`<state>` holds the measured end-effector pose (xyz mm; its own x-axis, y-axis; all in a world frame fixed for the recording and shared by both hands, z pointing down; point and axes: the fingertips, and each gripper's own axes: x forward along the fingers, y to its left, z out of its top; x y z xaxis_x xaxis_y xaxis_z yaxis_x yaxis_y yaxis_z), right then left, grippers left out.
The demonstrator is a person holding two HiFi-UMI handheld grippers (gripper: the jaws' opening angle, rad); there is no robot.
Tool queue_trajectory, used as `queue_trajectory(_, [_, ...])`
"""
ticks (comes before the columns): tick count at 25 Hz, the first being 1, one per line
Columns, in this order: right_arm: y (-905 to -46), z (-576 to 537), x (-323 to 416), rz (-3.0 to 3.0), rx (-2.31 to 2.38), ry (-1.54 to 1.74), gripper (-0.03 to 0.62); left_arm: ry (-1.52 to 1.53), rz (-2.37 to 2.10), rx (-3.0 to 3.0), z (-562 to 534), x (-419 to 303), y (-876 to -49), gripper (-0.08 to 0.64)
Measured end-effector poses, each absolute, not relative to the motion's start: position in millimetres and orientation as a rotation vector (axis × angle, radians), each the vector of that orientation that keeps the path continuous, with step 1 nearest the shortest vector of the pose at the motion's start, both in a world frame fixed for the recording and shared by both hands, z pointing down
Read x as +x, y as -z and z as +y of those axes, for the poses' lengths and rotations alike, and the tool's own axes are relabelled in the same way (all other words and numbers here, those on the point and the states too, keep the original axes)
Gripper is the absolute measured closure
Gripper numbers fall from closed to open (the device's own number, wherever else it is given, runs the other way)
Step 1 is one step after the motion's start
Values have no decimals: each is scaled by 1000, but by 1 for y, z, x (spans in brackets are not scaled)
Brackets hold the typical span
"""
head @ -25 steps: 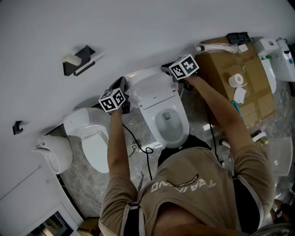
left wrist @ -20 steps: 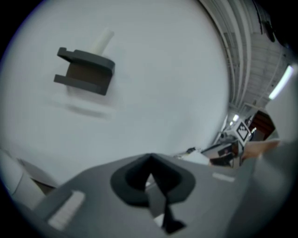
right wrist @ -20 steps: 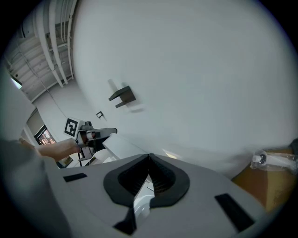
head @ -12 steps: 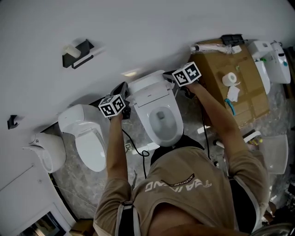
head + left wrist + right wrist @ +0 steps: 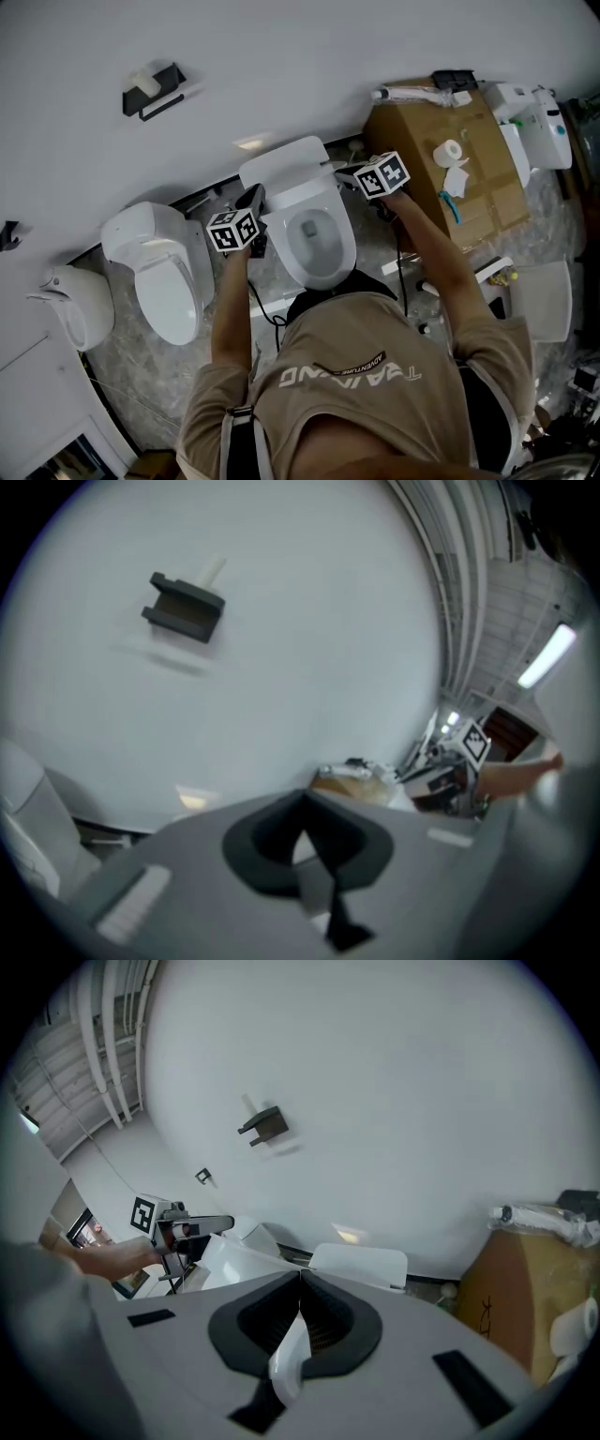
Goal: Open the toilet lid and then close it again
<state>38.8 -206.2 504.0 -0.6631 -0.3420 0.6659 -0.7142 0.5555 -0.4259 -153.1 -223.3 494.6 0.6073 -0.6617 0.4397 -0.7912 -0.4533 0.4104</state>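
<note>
The white toilet (image 5: 314, 239) stands in the middle of the head view, its bowl showing. Its lid (image 5: 281, 169) is raised and tilts forward from the wall. My left gripper (image 5: 253, 199) is at the lid's left edge and my right gripper (image 5: 351, 174) at its right edge. In the right gripper view the jaws (image 5: 300, 1335) are shut on a thin white edge of the lid (image 5: 234, 1262). The left gripper view shows its jaws (image 5: 300, 841) shut on a pale sliver, which seems to be the lid's other edge.
A second toilet (image 5: 159, 267) stands to the left, with another white fixture (image 5: 70, 305) beyond it. A cardboard box (image 5: 450, 173) with a paper roll (image 5: 452, 150) sits to the right. A black holder (image 5: 150, 89) hangs on the wall. A cable (image 5: 267, 305) lies on the floor.
Both grippers have come away from the wall toward the person, carrying the lid forward over the bowl. The head view has shifted too.
</note>
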Motion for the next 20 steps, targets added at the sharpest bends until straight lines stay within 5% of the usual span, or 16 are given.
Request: queue_trajectory(20, [-561,-86,61,-2213,934,-1084,578,-393,-1075,2189,-97,-128,-547,554])
